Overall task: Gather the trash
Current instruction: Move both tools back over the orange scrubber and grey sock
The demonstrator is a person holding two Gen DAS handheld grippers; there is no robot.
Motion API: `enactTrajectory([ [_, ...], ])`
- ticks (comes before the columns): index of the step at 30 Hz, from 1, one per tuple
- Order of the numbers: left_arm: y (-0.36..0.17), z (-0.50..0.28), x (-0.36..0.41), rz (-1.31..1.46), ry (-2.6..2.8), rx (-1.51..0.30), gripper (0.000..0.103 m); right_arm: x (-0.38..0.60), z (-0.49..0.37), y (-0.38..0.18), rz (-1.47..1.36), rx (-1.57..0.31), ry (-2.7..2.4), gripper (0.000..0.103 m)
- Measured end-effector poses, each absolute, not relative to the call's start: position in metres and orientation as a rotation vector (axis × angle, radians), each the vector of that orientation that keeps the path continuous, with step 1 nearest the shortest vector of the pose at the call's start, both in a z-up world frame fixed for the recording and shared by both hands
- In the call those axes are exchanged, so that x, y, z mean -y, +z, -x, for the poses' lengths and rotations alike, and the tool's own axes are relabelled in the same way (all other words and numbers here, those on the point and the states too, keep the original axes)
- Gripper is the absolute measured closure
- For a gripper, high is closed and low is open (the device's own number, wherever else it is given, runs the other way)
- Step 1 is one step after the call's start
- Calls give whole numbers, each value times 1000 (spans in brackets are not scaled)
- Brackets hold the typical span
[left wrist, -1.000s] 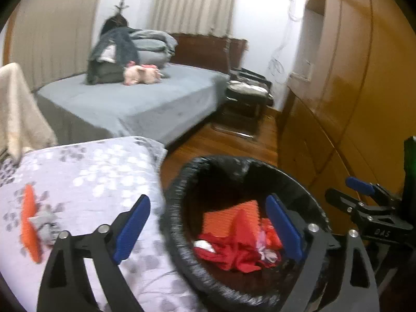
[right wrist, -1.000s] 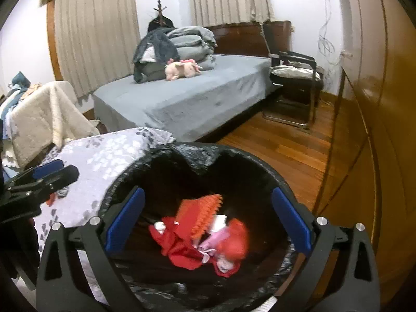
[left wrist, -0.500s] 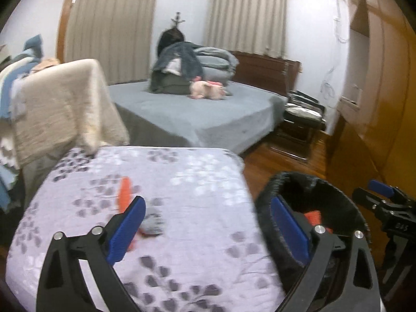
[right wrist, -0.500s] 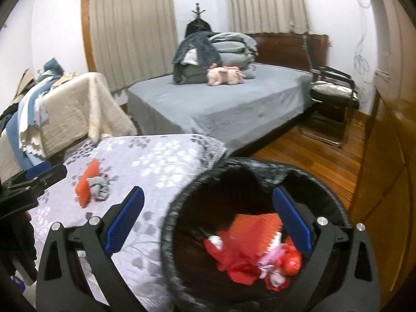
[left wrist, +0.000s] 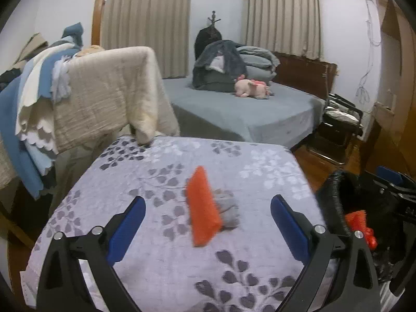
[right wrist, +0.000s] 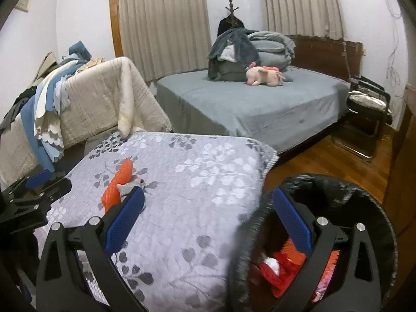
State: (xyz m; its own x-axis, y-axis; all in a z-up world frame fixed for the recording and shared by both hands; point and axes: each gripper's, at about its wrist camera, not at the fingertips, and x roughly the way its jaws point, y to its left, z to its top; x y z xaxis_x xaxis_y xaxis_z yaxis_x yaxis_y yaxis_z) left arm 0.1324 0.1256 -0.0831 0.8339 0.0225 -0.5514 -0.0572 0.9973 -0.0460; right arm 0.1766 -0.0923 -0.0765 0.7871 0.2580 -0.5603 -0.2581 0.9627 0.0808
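Observation:
An orange ribbed piece of trash [left wrist: 202, 205] lies on the floral quilt [left wrist: 169, 260] with a crumpled grey scrap [left wrist: 228, 210] against its right side. My left gripper [left wrist: 208, 221] hangs open just short of them, both lying between the lines of its blue pads. In the right wrist view the same orange piece [right wrist: 118, 182] and grey scrap [right wrist: 131, 188] lie left of centre. My right gripper [right wrist: 208, 221] is open and empty, straddling the rim of the black-lined bin [right wrist: 364, 200], which holds red and orange trash [right wrist: 280, 267]. That bin [left wrist: 335, 195] shows at the left view's right edge.
A chair draped with beige and blue cloths [left wrist: 85, 96] stands behind the quilt on the left. A grey bed [left wrist: 247, 111] with folded bedding and a pink plush toy [left wrist: 251, 88] fills the back. A folding chair [left wrist: 340, 127] and wooden cabinets [left wrist: 405, 109] stand right.
Both grippers have swung left, away from above the bin toward the quilt. The orange piece and grey scrap now sit centred before the left gripper; the bin has slid to the right.

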Motion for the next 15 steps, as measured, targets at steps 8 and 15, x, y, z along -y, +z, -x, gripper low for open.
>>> enactTrajectory([
  [8,-105,-140,-145,51,87,-630,8,59,-208,-105,-6,-654,300,7],
  [15,-132,-160,-143,74,70,-689,9,50,-235,-124,-3,-692,278,7],
])
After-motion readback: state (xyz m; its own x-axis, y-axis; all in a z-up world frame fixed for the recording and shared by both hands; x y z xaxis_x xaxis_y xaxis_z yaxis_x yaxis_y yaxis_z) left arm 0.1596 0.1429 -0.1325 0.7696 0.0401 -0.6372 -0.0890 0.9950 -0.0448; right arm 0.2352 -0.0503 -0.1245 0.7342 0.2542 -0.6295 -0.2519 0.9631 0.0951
